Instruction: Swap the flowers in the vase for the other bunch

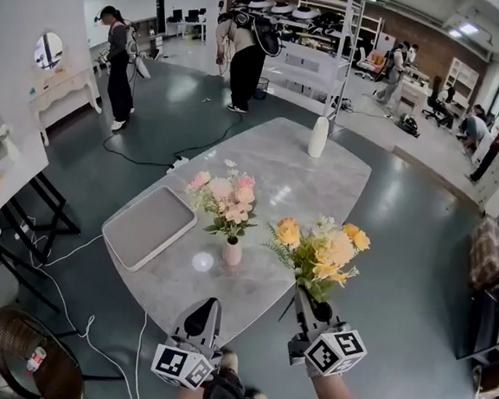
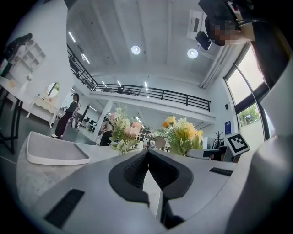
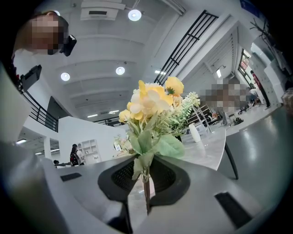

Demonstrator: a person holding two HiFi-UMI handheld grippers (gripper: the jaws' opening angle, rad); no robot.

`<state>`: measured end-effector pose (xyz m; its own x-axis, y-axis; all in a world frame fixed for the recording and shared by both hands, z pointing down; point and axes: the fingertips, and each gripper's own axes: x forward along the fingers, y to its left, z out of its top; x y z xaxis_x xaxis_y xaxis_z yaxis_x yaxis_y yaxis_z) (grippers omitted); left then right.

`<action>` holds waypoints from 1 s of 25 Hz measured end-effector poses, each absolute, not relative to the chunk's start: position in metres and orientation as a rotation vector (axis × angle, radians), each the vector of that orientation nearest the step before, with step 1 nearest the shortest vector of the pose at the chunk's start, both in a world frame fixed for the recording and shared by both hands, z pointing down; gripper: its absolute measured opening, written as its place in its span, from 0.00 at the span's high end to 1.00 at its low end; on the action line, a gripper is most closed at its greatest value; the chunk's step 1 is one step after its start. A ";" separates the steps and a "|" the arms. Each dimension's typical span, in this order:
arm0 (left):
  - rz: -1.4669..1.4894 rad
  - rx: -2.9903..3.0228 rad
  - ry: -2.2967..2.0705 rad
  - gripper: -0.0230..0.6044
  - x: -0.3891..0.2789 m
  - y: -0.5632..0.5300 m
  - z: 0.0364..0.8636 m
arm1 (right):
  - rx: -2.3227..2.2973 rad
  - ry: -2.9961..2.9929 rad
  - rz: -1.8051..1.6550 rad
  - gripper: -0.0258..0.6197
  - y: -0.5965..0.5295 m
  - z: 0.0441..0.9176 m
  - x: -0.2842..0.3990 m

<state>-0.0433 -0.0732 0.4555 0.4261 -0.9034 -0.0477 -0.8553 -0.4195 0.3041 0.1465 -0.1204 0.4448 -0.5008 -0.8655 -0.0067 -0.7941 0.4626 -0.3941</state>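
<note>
Reference object: the small pink vase, standing upright on the grey marbled desk near its front edge. The vase holds the pink bunch, whose stems sit inside it with the blooms spreading above its mouth. The yellow bunch is to the right of the vase in the head view, clear of it and not touching the pink blooms, held upright over the front edge of the desk. The right hand-held gripper has its jaws nearly together and clamped on the thin stems of the yellow bunch, just under the lowest leaves; flowers and foliage rise above the jaws. The left hand-held gripper is in front of the vase and slightly to its left, at the desk's front edge, apart from the vase. Its jaws are fully closed against each other with nothing between them. A pale rectangular tray lies flat on the desk to the left of the vase, close by but not touching it, and nothing is seen on it. A tall white bottle stands upright well beyond the vase, near the far edge of the desk. People stand on the floor farther back.
</note>
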 end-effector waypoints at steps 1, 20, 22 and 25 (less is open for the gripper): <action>-0.305 2.447 -1.542 0.94 -0.044 -0.072 0.455 | -1.424 2.512 -0.506 0.86 -0.118 0.443 0.143; -0.355 2.456 -1.546 0.94 -0.024 -0.039 0.424 | -1.234 2.568 -0.477 0.86 -0.073 0.410 0.125; -0.350 2.458 -1.543 0.94 -0.022 -0.036 0.423 | -1.229 2.568 -0.474 0.86 -0.070 0.407 0.125; -0.345 2.461 -1.545 0.94 -0.017 -0.031 0.420 | -1.213 2.583 -0.443 0.86 -0.064 0.402 0.127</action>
<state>-0.0171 -0.0312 0.4199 0.4218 -0.9029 -0.0833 -0.8525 -0.4262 0.3026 0.1266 -0.0639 0.4016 -0.6209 -0.7778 -0.0972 -0.7009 0.6064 -0.3754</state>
